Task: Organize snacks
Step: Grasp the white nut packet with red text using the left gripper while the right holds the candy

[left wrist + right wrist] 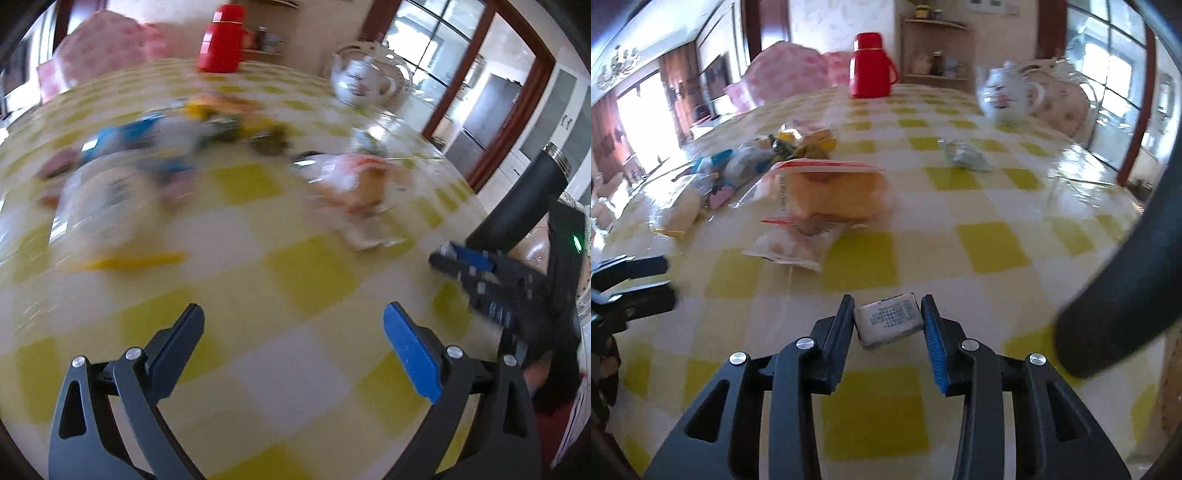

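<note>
My right gripper [888,301] is shut on a small white snack packet [888,319] with blue print, its pads pressing both ends just above the yellow-checked tablecloth [990,251]. In the left wrist view the right gripper [461,266] shows at the right edge. My left gripper [293,310] is open over bare cloth with nothing between its fingers; its tips [646,280] show at the left edge of the right wrist view. Ahead lie an orange cake in a clear bag [831,192], a white packet [798,247] and a heap of mixed snacks [746,162]. The left wrist view is blurred.
A small pale blue packet [967,155] lies alone mid-table. At the far side stand a red thermos [871,66] and a white teapot [1004,96]. A dark tube-shaped thing [1126,288] crosses the right edge. Pink chair backs [790,74] stand behind the table.
</note>
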Demonstrator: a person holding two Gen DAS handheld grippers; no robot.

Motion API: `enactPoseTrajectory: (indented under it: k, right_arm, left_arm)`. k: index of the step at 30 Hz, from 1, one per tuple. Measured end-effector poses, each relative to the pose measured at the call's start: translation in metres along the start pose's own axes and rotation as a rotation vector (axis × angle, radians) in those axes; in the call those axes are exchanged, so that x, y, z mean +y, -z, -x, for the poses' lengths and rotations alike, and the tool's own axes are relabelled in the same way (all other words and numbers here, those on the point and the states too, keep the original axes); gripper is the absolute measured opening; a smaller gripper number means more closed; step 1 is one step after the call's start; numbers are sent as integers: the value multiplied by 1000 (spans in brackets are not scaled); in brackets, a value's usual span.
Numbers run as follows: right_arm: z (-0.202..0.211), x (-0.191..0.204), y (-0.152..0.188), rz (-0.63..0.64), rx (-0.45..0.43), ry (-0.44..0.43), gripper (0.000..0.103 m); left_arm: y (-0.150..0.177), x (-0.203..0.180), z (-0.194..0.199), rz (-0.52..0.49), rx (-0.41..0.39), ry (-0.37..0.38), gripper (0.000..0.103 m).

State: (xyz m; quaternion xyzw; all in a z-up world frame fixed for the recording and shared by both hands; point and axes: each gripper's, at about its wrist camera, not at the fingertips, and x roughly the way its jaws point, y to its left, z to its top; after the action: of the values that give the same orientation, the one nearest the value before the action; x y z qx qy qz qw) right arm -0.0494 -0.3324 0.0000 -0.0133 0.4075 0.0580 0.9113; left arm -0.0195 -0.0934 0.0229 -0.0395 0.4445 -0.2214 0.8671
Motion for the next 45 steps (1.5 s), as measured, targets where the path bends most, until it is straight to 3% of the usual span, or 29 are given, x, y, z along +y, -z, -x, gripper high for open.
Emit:
enactPoseTrajectory:
  k: [7, 11, 14, 15, 21, 28, 35, 37, 43, 44, 45]
  right_arm:
    - [15, -12, 15, -60, -29, -29, 37]
    - [19, -18, 16, -92, -46, -53, 37]
    - [21, -19, 17, -101, -55, -73, 37]
    - [21, -20, 17, -104, -57, -78, 37]
    - [20, -23, 18, -126, -48, -96, 37]
    - [13, -27, 17, -150, -18, -65, 37]
    - [24, -15, 20, -115, -65, -12, 37]
    - [24, -5, 23, -116, -53, -57, 37]
    - [33, 17, 30, -88, -39, -85, 37]
    - [36, 20, 30, -81, -41, -86, 37]
    - [39, 23, 31, -76, -43, -91, 37]
  left_arm:
    - [-47, -57, -60, -10, 43, -60, 98]
    - [-55, -73, -92, -13, 80, -176, 96]
    - [-54, -73, -93, -55, 46, -232, 76]
    - [-52, -71, -90, -63, 29, -223, 64]
    - [-38, -65, -76, -103, 10, -178, 63]
    - [-21, -48, -53, -63, -13, -110, 62]
    - [-4, -44, -27, -72, -69, -134, 62]
    - [2, -41, -23, -76, -50, -148, 62]
    - [16, -31, -17, -132, 43, -153, 65]
    - [16, -31, -18, -138, 57, -162, 69]
    - [14, -28, -18, -124, 76, -165, 80]
